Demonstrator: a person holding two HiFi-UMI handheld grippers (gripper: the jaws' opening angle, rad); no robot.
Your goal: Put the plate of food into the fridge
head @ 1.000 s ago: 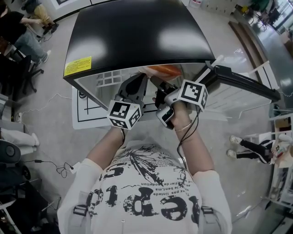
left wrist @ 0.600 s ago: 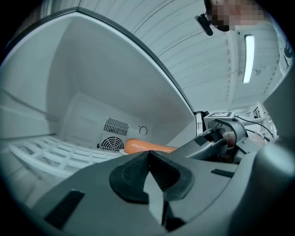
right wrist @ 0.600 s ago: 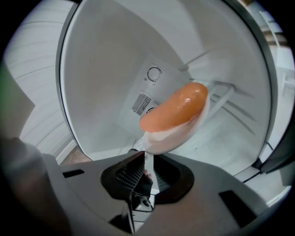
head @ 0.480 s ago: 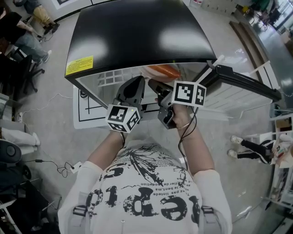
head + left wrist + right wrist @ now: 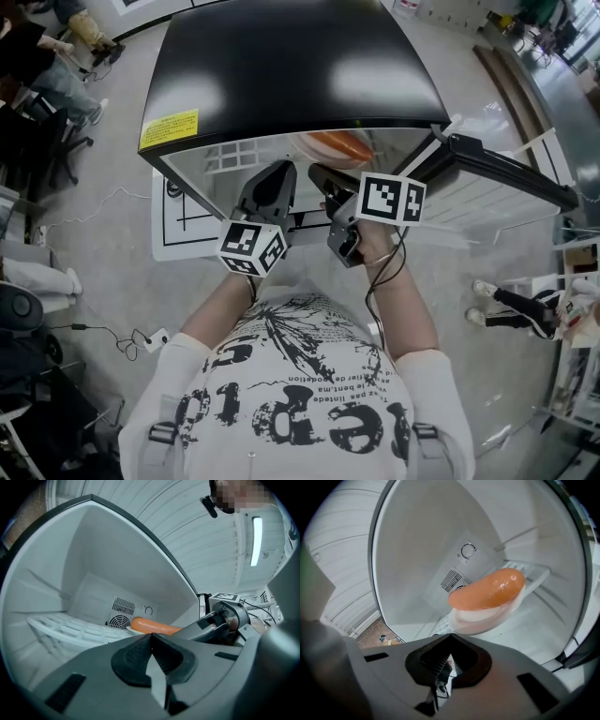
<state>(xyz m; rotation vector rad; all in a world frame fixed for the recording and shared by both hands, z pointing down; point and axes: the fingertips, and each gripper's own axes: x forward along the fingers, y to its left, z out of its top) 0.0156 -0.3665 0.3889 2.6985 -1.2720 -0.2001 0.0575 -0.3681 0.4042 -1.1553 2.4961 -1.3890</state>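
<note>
Grey floor (image 5: 103,187) surrounds a small fridge (image 5: 281,66) with its door (image 5: 497,169) swung wide. At the fridge mouth the left gripper (image 5: 151,637) has its jaws pressed together on nothing. The right gripper (image 5: 450,638) beside it has just closed its jaws, and they too are empty. Deeper in the fridge, the plate (image 5: 485,617) with its orange food (image 5: 487,590) rests on the wire shelf (image 5: 70,627). The placing looks done. Best to draw both grippers straight back out of the fridge, clear of the plate, before swinging the door shut.
</note>
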